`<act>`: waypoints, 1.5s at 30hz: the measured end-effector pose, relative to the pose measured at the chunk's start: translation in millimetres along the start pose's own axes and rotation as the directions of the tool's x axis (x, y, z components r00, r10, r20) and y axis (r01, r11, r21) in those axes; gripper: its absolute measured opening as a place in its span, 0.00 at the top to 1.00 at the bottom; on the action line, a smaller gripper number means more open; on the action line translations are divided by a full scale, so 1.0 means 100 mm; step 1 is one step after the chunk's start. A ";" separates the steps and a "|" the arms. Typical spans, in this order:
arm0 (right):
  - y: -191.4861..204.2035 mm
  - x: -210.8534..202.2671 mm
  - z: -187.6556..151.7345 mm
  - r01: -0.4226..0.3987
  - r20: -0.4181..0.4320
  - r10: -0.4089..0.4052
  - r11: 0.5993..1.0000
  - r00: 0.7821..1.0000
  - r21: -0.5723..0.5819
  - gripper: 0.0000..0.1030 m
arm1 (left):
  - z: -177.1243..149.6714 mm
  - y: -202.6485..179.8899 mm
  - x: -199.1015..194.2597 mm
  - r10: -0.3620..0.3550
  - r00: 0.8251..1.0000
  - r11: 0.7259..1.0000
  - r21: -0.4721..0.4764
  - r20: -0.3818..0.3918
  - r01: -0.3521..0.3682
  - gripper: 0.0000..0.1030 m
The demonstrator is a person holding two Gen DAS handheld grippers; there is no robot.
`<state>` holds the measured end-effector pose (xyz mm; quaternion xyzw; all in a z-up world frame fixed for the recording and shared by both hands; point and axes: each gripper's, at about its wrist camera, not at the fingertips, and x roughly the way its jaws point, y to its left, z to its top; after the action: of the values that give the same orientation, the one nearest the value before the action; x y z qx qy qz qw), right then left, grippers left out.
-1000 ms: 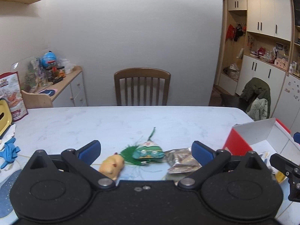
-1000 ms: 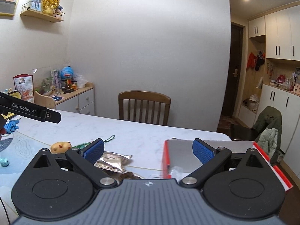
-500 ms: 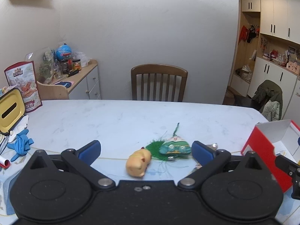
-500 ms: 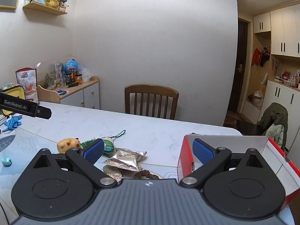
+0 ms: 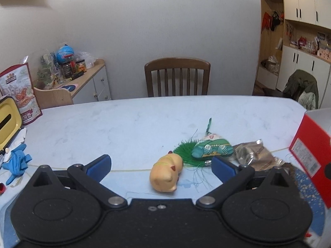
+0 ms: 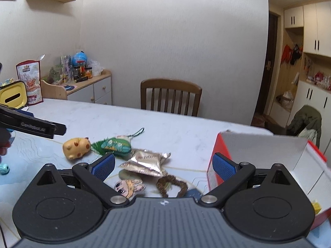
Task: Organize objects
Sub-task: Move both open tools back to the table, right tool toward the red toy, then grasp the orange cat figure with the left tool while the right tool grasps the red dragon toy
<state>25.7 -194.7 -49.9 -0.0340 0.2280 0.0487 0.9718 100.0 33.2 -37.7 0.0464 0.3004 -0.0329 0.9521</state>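
Left gripper (image 5: 161,165): jaws spread wide, nothing between the blue pads, hovering low over the pale marble table (image 5: 103,124). The yellow animal toy (image 5: 166,173) lies on its side in the lower centre of the left wrist view, between the two fingers but touching neither. Just right of it, a green tasselled pouch (image 5: 211,147), its fringe reaching the toy's back. A crumpled foil packet (image 5: 253,154) lies right of the pouch, partly behind the right finger.

Right gripper (image 6: 163,165): jaws released, empty, above the clutter in the lower centre of its frame. Foil packet there sits between the fingers, further out. Near the bottom of the frame, a flat printed face sticker (image 6: 130,187) and a brown curled band (image 6: 171,185), both on the table close to the gripper body. A red box (image 6: 269,157), open, white inside, stands at right of frame, its left wall just behind the right fingertip.

The left gripper's black arm enters at mid left of the right wrist view, above the toy.

Background: wooden chair (image 5: 177,76) at the far table edge, centre; yellow case (image 5: 9,122) and blue glove (image 5: 17,161) at the left edge
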 end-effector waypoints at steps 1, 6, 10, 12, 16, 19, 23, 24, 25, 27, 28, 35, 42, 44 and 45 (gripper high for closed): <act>0.00 0.01 -0.02 -0.007 -0.009 0.007 1.000 1.000 -0.003 0.02 | -0.01 0.00 0.04 -0.006 1.000 1.000 0.004 0.000 0.006 0.00; 0.07 0.05 -0.13 -0.034 -0.043 0.032 0.999 0.999 -0.034 0.02 | -0.06 0.02 0.29 -0.062 0.998 0.998 0.017 -0.018 0.062 0.00; 0.13 0.03 -0.26 -0.059 -0.070 0.052 0.994 0.996 -0.092 0.02 | -0.09 0.05 0.45 -0.108 0.994 0.994 0.023 -0.004 0.108 0.13; 0.14 0.04 -0.32 -0.060 -0.095 0.050 0.993 0.994 -0.103 0.02 | -0.10 0.07 0.56 -0.144 0.989 0.989 0.034 -0.039 0.145 0.22; 0.13 0.09 -0.42 -0.092 -0.152 0.077 0.991 0.985 -0.093 0.02 | -0.16 0.13 0.75 -0.188 0.977 0.982 0.016 -0.100 0.190 0.25; 0.13 0.11 -0.46 -0.081 -0.163 0.063 0.991 0.985 -0.106 0.02 | -0.21 0.17 0.79 -0.208 0.974 0.977 0.021 -0.092 0.210 0.24; 0.12 0.16 -0.48 -0.094 -0.179 0.075 0.991 0.981 -0.098 0.02 | -0.24 0.15 0.89 -0.202 0.972 0.976 0.057 -0.124 0.210 0.24; 0.12 0.18 -0.49 -0.094 -0.186 0.075 0.991 0.980 -0.096 0.02 | -0.24 0.14 0.91 -0.202 0.970 0.976 0.061 -0.133 0.211 0.24; 0.12 0.21 -0.51 -0.092 -0.198 0.071 0.991 0.978 -0.098 0.02 | -0.24 0.13 0.93 -0.197 0.970 0.976 0.067 -0.143 0.208 0.24; 0.14 0.23 -0.53 -0.097 -0.214 0.073 0.989 0.974 -0.107 0.03 | -0.26 0.12 0.99 -0.198 0.968 0.975 0.071 -0.156 0.210 0.25; 0.15 0.23 -0.54 -0.104 -0.217 0.077 0.988 0.973 -0.114 0.03 | -0.28 0.11 1.01 -0.201 0.965 0.974 0.071 -0.167 0.215 0.28; 0.23 0.23 -0.65 -0.092 -0.241 0.049 0.981 0.969 -0.171 0.17 | -0.30 0.10 1.03 -0.203 0.966 0.973 0.080 -0.160 0.217 0.30; 0.21 0.27 -0.75 -0.116 -0.319 0.067 0.984 0.945 -0.137 0.42 | -0.31 0.10 1.03 -0.199 0.969 0.974 0.081 -0.147 0.212 0.34; 0.22 0.27 -0.75 -0.119 -0.322 0.069 0.983 0.944 -0.139 0.45 | -0.29 0.10 1.04 -0.199 0.969 0.974 0.079 -0.145 0.212 0.42; 0.23 0.26 -0.76 -0.118 -0.320 0.067 0.982 0.945 -0.145 0.45 | -0.29 0.10 1.04 -0.200 0.969 0.974 0.077 -0.145 0.212 0.43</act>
<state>13.0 -176.6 -130.1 -0.1096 0.3760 0.1067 0.9139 169.7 42.9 -120.3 0.0608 0.3662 -0.1422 0.9176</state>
